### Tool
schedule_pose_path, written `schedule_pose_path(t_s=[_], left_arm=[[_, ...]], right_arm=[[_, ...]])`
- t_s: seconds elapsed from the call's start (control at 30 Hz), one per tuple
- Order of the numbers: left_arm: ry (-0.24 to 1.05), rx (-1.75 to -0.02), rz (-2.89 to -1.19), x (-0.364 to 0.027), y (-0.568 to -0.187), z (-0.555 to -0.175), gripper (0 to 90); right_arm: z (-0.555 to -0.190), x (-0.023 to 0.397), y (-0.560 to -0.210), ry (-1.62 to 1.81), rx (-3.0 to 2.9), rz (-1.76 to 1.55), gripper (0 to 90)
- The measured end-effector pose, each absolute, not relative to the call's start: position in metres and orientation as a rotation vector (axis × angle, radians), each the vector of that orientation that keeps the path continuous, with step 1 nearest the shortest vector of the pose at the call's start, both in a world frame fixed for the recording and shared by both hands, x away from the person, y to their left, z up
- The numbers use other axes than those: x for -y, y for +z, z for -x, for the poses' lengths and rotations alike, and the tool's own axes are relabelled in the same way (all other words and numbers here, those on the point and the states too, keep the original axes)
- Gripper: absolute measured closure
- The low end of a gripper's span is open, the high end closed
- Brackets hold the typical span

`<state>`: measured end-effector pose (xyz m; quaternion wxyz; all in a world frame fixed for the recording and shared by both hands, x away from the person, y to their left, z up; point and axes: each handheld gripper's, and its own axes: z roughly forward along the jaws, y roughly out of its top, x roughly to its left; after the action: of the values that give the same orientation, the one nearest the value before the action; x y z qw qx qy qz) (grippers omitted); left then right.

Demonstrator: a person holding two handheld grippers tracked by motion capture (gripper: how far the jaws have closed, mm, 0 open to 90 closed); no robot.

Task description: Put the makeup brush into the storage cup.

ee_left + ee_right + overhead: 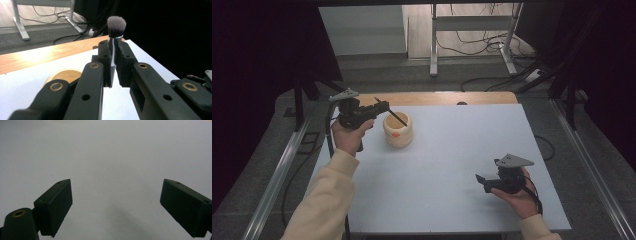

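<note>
While our left gripper [382,106], upper left of the high view, clamps a makeup brush [115,32] above the cream holder [398,130], our right gripper [480,180] rests released at lower right. Next, we judge, comes lowering the brush in.

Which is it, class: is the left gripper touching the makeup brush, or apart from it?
Touching. The left gripper view shows the left gripper with both jaws pressed against the makeup brush handle.
</note>
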<state>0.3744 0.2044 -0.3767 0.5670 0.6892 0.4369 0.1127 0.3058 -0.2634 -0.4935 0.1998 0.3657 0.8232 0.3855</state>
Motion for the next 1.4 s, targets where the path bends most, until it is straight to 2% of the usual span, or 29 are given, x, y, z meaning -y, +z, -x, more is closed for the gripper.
schedule_pose_path(t_s=[0.67,1.4], left_arm=[[0.322,-1.094,-1.643,-0.214,-0.376,-0.391,83.2],[0.341,-1.155,-1.688,-0.211,-0.393,-0.410,83.1]], right_arm=[[-0.306,0.263,-0.494,1.079,-2.296,-1.020,11.1],[-0.306,0.263,-0.495,1.067,-2.303,-1.014,11.2]])
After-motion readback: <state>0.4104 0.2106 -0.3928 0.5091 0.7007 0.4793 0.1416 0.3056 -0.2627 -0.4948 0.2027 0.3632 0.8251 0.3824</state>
